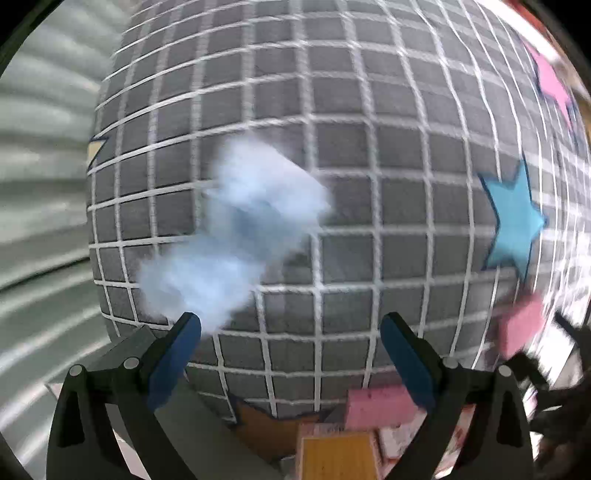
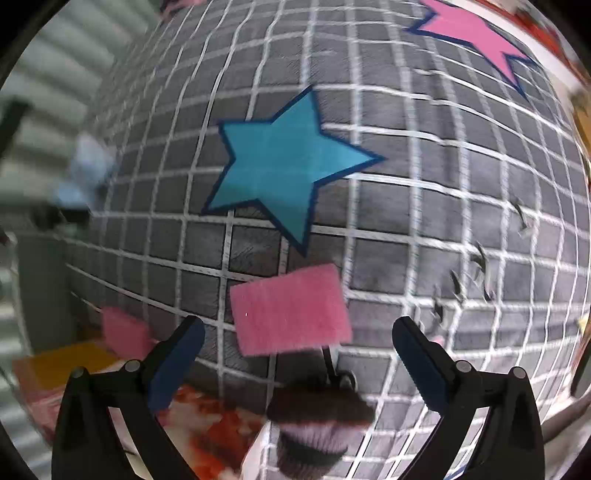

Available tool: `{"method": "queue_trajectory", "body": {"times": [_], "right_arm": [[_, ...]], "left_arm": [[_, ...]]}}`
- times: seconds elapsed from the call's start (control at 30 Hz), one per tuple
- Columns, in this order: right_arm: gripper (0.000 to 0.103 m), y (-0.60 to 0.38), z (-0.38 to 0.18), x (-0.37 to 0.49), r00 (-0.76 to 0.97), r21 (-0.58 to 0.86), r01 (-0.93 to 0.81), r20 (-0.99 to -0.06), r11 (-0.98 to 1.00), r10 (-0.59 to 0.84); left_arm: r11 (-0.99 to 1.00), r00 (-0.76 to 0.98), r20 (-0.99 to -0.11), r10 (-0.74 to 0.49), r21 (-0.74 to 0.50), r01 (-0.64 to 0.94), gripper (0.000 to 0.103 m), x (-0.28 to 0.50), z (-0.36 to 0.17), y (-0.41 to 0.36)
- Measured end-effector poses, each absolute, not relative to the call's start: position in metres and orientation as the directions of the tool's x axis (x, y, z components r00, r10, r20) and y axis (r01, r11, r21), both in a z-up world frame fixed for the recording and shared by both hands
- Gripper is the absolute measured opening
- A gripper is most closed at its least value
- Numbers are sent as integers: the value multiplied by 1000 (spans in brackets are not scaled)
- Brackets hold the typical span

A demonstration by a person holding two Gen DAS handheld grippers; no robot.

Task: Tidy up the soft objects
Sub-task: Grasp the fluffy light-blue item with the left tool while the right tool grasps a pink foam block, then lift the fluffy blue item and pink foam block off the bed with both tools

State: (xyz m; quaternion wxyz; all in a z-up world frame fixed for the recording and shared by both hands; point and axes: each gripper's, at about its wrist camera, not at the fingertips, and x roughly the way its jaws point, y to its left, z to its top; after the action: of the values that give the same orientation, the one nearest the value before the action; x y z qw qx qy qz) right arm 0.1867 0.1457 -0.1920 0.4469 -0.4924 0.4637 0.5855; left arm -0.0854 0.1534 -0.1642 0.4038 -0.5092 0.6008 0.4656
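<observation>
A fluffy light-blue soft object [image 1: 232, 236] lies on a grey checked mat [image 1: 332, 147], ahead and left of my open, empty left gripper [image 1: 290, 332]. A pink sponge [image 1: 380, 406] lies near its right finger, and a second pink sponge [image 1: 521, 325] lies farther right. In the right wrist view a pink sponge [image 2: 291, 308] lies on the mat [image 2: 443, 221] just ahead of my open, empty right gripper [image 2: 297, 336]. Another pink sponge [image 2: 125, 332] lies by its left finger. A brown and pale knitted item [image 2: 317, 428] lies below the jaws. The blue fluff [image 2: 86, 170] shows blurred at far left.
The mat carries a printed blue star [image 2: 280, 166], a pink star [image 2: 476, 33] and an orange star [image 1: 266, 428]. A yellow block [image 1: 336, 458] and a red-patterned cloth [image 2: 214, 424] lie at the mat's near edge. Ribbed pale flooring [image 1: 37, 147] lies left of the mat.
</observation>
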Motion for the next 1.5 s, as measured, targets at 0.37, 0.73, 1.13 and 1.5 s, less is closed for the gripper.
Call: {"method": "queue_trajectory", "body": {"times": [0.37, 0.73, 1.13, 1.5], "right_arm": [[103, 152, -230, 146, 37, -56, -963, -996, -265, 76], [103, 149, -231, 141, 31, -52, -965, -996, -257, 86], [71, 129, -190, 171, -9, -14, -981, -993, -192, 119], [71, 114, -131, 195, -111, 95, -990, -981, -105, 161]], "left_arm": [[-34, -122, -965, -232, 133, -990, 99, -159, -205, 157], [-43, -64, -968, -242, 77, -996, 103, -171, -262, 190], [108, -84, -972, -217, 61, -992, 33, -163, -274, 159], [203, 21, -1000, -14, -23, -979, 21, -113, -219, 143]]}}
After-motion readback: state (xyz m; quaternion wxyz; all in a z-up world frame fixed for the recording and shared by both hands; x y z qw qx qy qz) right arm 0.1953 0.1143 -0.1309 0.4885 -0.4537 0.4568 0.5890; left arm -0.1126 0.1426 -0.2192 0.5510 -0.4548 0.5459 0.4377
